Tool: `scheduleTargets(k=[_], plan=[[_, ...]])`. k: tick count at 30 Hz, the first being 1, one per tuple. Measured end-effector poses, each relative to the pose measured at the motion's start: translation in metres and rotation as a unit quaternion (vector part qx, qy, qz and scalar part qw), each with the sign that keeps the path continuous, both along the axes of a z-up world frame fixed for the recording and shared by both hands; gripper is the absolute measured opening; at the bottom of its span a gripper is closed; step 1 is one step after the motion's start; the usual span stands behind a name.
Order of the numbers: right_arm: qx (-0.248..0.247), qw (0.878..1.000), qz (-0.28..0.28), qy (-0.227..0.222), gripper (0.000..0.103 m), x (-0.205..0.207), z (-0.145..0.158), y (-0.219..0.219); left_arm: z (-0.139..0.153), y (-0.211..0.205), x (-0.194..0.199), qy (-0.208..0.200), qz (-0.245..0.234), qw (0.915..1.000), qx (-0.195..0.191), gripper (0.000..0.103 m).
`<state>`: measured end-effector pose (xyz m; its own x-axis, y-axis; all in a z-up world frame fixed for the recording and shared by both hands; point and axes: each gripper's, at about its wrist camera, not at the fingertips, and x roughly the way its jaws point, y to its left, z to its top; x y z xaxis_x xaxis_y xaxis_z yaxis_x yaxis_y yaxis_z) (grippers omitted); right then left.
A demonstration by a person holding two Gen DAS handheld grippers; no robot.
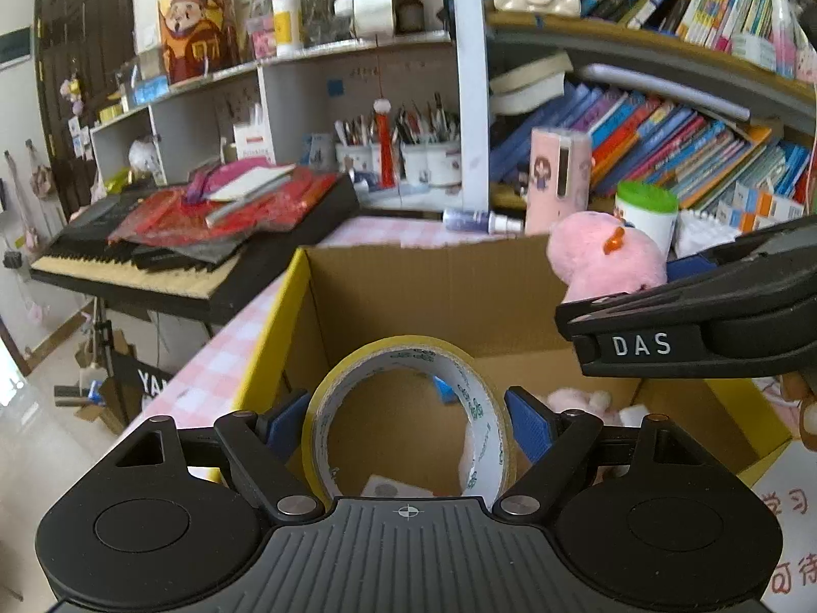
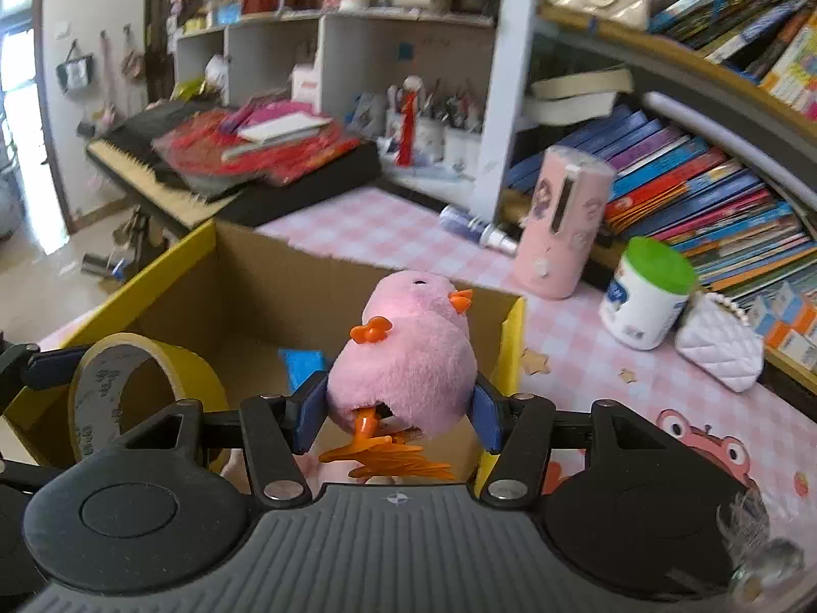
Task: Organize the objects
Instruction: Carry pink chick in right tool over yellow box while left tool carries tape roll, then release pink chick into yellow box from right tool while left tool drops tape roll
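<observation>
The left tool point(image 1: 408, 421) is closed on a roll of yellow tape point(image 1: 408, 408), its blue pads pressing the roll's rim at 9 and 3 o'clock, so the roll stands on edge with its hole facing the camera. The tape hangs over the open cardboard box point(image 1: 388, 276), whose outside is yellow. Through the hole and just past the roll, at about 4 o'clock, something pale pink and fluffy lies on the box floor.

The right tool point(image 2: 398, 411) is closed on a pink plush chick point(image 2: 408, 357); the blue pads squeeze its lower body from both sides, and its orange feet dangle below the pads toward the camera. Its orange beak points to 2 o'clock. The chick sits above the box's right-hand wall, near the far corner. In the right wrist view the tape roll shows at 9 o'clock of the chick, close beside it.

On the pink checked surface point(image 2: 388, 225) past the box, at 1 to 3 o'clock, stand a pink cylindrical holder point(image 2: 561, 225) and a white canister with a green lid point(image 2: 646, 296); a small spray bottle point(image 2: 477, 230) lies on its side.
</observation>
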<state>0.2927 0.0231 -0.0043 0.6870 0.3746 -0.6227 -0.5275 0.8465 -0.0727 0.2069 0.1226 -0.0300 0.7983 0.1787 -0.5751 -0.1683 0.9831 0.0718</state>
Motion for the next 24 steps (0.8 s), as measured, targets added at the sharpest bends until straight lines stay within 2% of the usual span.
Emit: scheduleTargets(k=[13,19,24], plan=[[-0.037,0.995,0.054,0.074,0.055,0.022,-0.024,0.022,-0.008,0.0,0.003,0.012,0.012,0.9998,0.008,0.085],[-0.062,0.994,0.056,0.075,0.055,0.027,-0.027,0.029,-0.003,-0.002,-0.003,-0.007,0.014,0.9996,0.022,0.086],[-0.081,0.992,0.06,0.072,0.055,0.026,-0.029,0.034,0.001,0.001,-0.009,-0.017,0.019,0.9995,0.016,0.086]])
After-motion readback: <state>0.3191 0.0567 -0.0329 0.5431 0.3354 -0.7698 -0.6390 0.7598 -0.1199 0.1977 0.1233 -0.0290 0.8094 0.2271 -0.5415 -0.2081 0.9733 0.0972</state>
